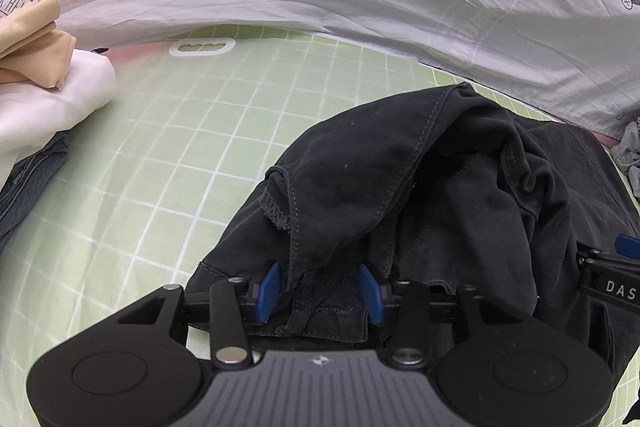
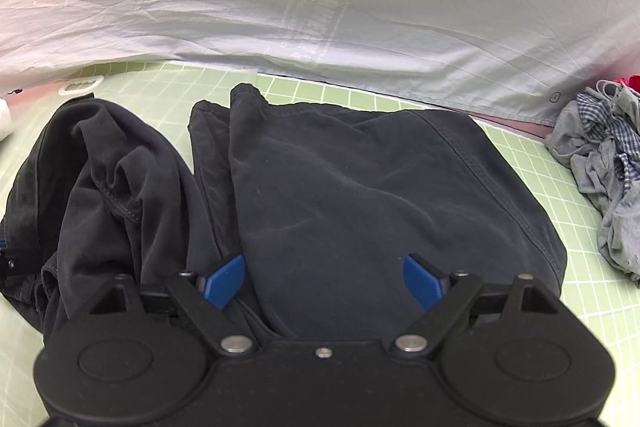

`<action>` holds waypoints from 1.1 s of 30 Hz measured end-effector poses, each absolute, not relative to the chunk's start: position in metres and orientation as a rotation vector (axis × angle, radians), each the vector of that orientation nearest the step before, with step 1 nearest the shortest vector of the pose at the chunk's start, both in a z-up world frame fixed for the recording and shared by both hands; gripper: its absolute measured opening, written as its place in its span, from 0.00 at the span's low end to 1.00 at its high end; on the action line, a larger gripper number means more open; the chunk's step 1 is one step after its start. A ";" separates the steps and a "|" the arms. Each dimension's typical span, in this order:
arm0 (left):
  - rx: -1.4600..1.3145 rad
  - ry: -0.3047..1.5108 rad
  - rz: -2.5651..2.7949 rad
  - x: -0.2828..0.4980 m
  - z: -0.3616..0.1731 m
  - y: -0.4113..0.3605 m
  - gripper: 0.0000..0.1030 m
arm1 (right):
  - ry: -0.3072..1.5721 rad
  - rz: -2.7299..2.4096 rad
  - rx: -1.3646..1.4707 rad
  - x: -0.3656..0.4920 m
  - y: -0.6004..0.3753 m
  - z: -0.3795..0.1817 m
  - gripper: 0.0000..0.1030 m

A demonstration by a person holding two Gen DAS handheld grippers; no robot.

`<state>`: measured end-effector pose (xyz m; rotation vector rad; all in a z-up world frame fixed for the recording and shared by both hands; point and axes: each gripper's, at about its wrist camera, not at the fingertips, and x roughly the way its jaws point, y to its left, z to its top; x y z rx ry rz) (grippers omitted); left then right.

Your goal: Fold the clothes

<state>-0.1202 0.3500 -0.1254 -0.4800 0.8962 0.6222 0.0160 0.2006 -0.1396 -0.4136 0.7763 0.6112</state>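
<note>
Left wrist view: soft, crumpled black garment [image 1: 420,187] lies on the green gridded mat [image 1: 180,167]; left gripper [image 1: 322,291] and right gripper [image 2: 324,281] stand apart over it.

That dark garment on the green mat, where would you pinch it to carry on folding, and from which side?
I'd take the dark garment by its bunched left half, at the stitched near hem, coming down from the near side. That half lies crumpled while the right half already lies flat. The left gripper hangs open over that hem; the right gripper is open too.
</note>
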 end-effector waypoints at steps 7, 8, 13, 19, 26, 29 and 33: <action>-0.530 0.947 0.686 -0.124 -0.133 0.355 0.65 | 0.801 0.665 -0.427 0.023 0.207 -0.150 0.77; -0.533 0.953 0.691 -0.125 -0.135 0.357 0.65 | 0.797 0.668 -0.443 0.024 0.208 -0.152 0.72; -0.540 0.968 0.710 -0.126 -0.137 0.361 0.65 | 0.735 0.731 -0.485 0.011 0.205 -0.146 0.11; -0.491 0.995 0.731 -0.120 -0.140 0.352 0.65 | 0.649 0.613 -0.549 0.012 0.185 -0.135 0.10; -0.468 1.013 0.731 -0.118 -0.139 0.348 0.66 | 0.703 0.631 -0.487 0.028 0.181 -0.138 0.50; -0.475 1.013 0.732 -0.120 -0.137 0.347 0.66 | 0.691 0.639 -0.577 0.022 0.199 -0.152 0.47; -0.462 1.019 0.751 -0.125 -0.138 0.346 0.66 | 0.682 0.573 -0.497 0.035 0.181 -0.148 0.13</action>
